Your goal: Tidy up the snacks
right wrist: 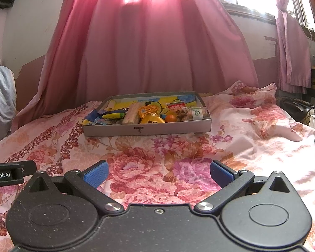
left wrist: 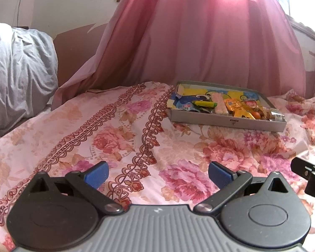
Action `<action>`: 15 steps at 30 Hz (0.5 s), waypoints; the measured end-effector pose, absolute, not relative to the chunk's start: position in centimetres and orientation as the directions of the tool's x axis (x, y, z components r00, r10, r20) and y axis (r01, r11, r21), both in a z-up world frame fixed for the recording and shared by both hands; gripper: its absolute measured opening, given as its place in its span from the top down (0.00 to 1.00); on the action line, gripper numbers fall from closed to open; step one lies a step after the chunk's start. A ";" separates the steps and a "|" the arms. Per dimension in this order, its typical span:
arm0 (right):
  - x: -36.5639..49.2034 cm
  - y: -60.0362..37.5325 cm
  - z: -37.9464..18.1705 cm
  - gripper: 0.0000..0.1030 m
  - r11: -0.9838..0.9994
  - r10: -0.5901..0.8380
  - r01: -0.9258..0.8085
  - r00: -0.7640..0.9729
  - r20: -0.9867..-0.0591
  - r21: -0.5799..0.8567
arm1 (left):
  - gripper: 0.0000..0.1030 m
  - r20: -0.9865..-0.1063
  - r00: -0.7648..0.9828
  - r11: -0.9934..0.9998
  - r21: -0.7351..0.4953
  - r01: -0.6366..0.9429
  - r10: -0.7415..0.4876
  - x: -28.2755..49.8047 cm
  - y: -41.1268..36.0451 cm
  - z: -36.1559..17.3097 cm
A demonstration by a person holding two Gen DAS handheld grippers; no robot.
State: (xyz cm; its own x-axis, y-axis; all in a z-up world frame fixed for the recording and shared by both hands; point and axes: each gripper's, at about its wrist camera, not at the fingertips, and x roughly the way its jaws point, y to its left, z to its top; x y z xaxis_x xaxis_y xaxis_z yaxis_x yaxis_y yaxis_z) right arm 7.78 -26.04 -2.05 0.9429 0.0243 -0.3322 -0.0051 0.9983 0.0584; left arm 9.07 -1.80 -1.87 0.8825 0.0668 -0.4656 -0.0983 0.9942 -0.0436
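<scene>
**Both grippers open above the bed, snacks in the tray**

The left hand-held gripper (left wrist: pixel 158 175) is open; its two blue fingers (left wrist: pixel 96 175) stand wide apart and nothing is between them. The right hand-held gripper (right wrist: pixel 159 175) is open in the same way and is empty too. Both hang over the flowered bedsheet (right wrist: pixel 157 157), near the camera side of the bed, and they are just beside each other.

The snacks are in a flat grey tray (right wrist: pixel 147 129) that lies on the bedsheet, well apart from both grippers, in front of the pink curtain (right wrist: pixel 147 52). In the tray I see a long yellow-green packet (right wrist: pixel 115 116), a pale wrapped bar (right wrist: pixel 132 113), an orange packet (right wrist: pixel 149 113), a small orange fruit (right wrist: pixel 170 118) and a small white packet with a green mark (right wrist: pixel 197 114) at the right end. Other wrappers are there, but their kind I cannot tell. A grey pillow (left wrist: pixel 19 71) lies at the left.
</scene>
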 end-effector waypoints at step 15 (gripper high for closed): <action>7.8 -25.9 -2.1 0.01 0.998 0.026 -0.007 0.942 -0.334 0.057 | 0.00 -0.467 0.884 0.997 -0.039 -0.059 0.034 8.9 -2.0 -2.0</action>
